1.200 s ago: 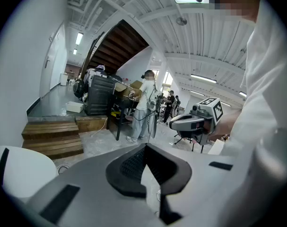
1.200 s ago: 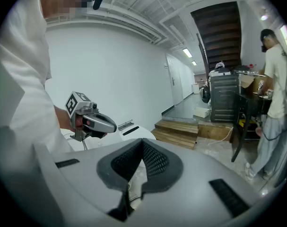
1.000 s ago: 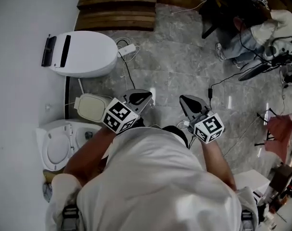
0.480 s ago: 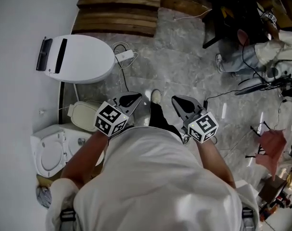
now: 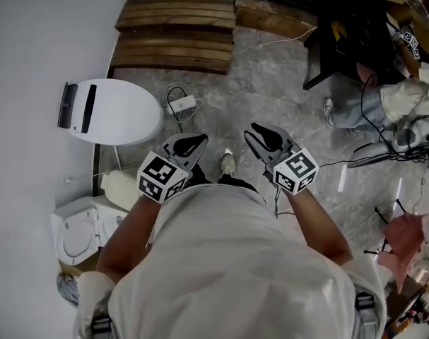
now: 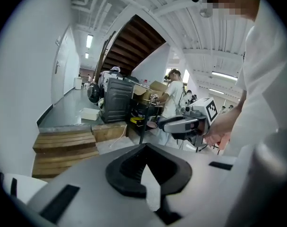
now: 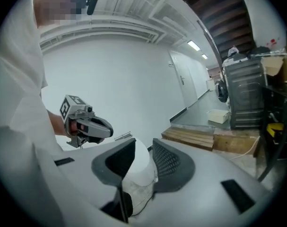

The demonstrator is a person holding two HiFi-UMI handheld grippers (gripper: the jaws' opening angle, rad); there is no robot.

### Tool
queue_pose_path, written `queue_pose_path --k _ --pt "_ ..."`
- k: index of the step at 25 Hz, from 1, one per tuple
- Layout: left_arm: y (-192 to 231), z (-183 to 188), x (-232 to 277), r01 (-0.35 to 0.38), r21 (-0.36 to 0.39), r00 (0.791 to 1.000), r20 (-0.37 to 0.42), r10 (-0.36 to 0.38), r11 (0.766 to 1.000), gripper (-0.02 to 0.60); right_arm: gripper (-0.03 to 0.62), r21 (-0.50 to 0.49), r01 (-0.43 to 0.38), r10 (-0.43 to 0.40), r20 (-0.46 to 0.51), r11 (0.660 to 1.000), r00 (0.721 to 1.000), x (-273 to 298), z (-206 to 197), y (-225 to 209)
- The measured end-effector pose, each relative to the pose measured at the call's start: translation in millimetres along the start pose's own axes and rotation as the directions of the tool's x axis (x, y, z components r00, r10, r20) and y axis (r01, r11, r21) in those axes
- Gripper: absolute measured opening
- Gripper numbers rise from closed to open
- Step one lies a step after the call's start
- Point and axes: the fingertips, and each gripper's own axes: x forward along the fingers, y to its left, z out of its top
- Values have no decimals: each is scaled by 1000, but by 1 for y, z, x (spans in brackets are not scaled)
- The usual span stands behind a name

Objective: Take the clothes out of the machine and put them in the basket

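Observation:
No clothes show in any view. In the head view I hold both grippers out in front of my white shirt, above the marble floor. My left gripper (image 5: 194,142) is shut and empty, its black pads (image 6: 129,167) meeting at the tips. My right gripper (image 5: 255,131) is slightly open; its jaws have just been opening, and nothing is between them. Far down the hall, in the left gripper view, a machine with a round dark door (image 6: 93,93) stands beside a dark cabinet (image 6: 117,100). A low white box (image 6: 90,113) sits on the floor near them.
Wooden steps (image 5: 175,37) lie just ahead. A white rounded appliance (image 5: 115,111) stands at the left wall, with a white toilet-like fixture (image 5: 76,232) behind it. Cables (image 5: 180,104) trail on the floor. A seated person (image 5: 369,101) and cluttered gear are at the right.
I have walked forward: the steps and the white appliance are nearer, and both grippers sit further ahead. The right jaws have parted a little.

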Motion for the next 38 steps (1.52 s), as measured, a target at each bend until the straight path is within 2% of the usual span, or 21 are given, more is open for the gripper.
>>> queue_pose_path --k 2,3,6,11,15,19,23,25,29,32,38 --pt "12 8 9 -23 14 1000 -14 23 1000 -3 143 11 23 -23 5 1000 1000 7 5 -23" --pt "18 12 13 -23 3 1000 -19 23 1000 -2 149 20 30 -30 8 999 1000 10 8 -32" --pt "41 21 28 -13 -51 1000 -24 12 999 -3 149 50 38 -39 7 998 999 25 13 -61" --pt "98 46 63 -7 -107 1000 21 9 994 -2 163 -26 43 -44 -45 999 998 74 29 -108" --pt "166 83 90 26 -175 997 71 -14 984 -2 163 -55 81 -86 -79 995 993 123 58 -161" --pt "242 121 98 31 -134 997 78 -21 990 -3 163 -72 105 -112 -103 992 988 190 101 -202" --pt "299 151 105 63 -69 996 62 -59 996 -2 163 -87 140 -147 -78 986 986 243 150 -236" --pt "324 167 108 64 -60 996 72 -59 996 -3 163 -100 136 -145 -79 986 986 267 169 -249" --pt "360 194 111 46 -81 993 112 -37 996 -3 163 -103 116 -127 -104 988 987 301 193 -271" --pt "394 199 119 11 -105 993 116 2 994 -3 163 -104 97 -109 -112 990 988 330 205 -293" --pt "472 219 155 -43 -153 995 85 56 987 -3 163 -55 85 -91 -117 995 989 396 223 -374"
